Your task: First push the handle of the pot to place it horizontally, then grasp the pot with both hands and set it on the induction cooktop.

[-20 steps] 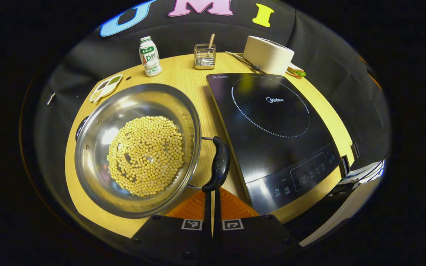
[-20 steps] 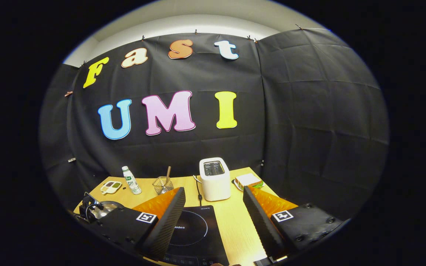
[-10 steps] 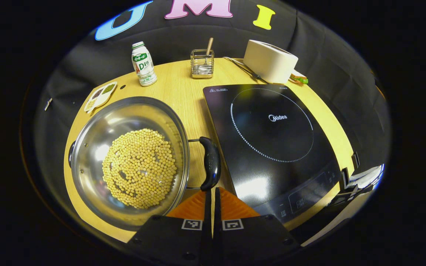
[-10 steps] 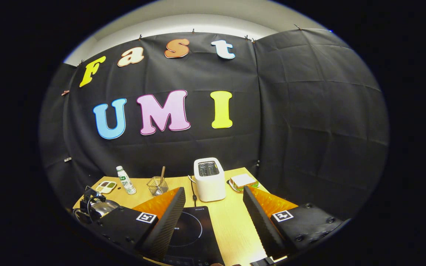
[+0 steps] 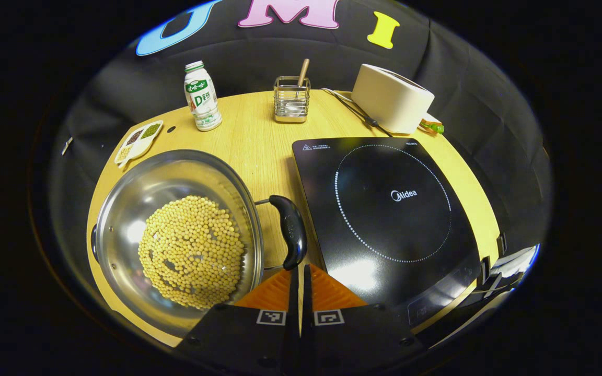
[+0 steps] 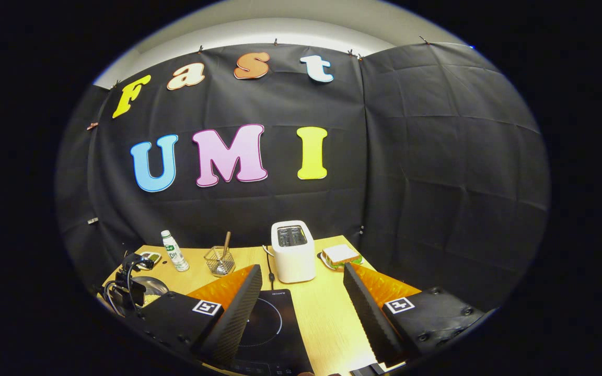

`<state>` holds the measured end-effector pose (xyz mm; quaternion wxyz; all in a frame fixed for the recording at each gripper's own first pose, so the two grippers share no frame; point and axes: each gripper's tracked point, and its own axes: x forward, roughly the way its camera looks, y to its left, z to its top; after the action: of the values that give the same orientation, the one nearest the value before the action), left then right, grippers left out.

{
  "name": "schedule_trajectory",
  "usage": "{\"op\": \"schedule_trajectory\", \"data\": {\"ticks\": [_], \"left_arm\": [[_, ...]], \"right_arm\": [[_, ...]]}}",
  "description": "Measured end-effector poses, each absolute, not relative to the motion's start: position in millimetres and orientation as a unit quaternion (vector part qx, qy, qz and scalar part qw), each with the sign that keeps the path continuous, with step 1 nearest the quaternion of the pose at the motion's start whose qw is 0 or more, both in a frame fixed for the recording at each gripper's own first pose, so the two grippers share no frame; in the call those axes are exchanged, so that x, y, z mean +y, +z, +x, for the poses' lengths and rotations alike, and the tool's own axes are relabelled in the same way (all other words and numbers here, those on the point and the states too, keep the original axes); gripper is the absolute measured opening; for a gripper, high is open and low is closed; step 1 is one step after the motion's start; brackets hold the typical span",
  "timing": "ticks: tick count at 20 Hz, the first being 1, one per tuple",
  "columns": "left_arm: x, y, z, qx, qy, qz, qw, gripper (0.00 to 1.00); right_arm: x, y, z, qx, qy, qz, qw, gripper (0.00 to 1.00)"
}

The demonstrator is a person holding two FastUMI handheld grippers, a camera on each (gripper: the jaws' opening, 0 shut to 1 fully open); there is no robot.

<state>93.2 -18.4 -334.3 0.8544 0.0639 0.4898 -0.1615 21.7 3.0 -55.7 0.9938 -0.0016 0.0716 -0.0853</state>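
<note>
Wooden table (image 5: 259,141) — pot (image 5: 175,235), cooktop (image 5: 390,209), toaster (image 5: 392,99), bottle (image 5: 200,96).

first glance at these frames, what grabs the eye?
The wide stainless steel pot, filled with pale yellow beans, sits on the left of the round wooden table, its black curved handle just ahead of the shut left tongs. Beside it on the right lies the glossy black induction cooktop, bare. In the right gripper view, the right tongs hang open above the table, facing the white toaster.

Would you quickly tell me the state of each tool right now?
Left tool: shut, empty, tips at the pot handle.
Right tool: open, empty.
</note>
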Motion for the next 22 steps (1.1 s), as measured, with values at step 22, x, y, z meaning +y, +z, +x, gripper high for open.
{"op": "schedule_trajectory", "data": {"ticks": [22], "left_arm": [[46.5, -217.4, 60.0, 0.28, -0.134, -0.042, 0.95, 0.09]], "right_arm": [[77.4, -86.0, 14.0, 0.139, -0.013, -0.014, 0.99, 0.98]]}}
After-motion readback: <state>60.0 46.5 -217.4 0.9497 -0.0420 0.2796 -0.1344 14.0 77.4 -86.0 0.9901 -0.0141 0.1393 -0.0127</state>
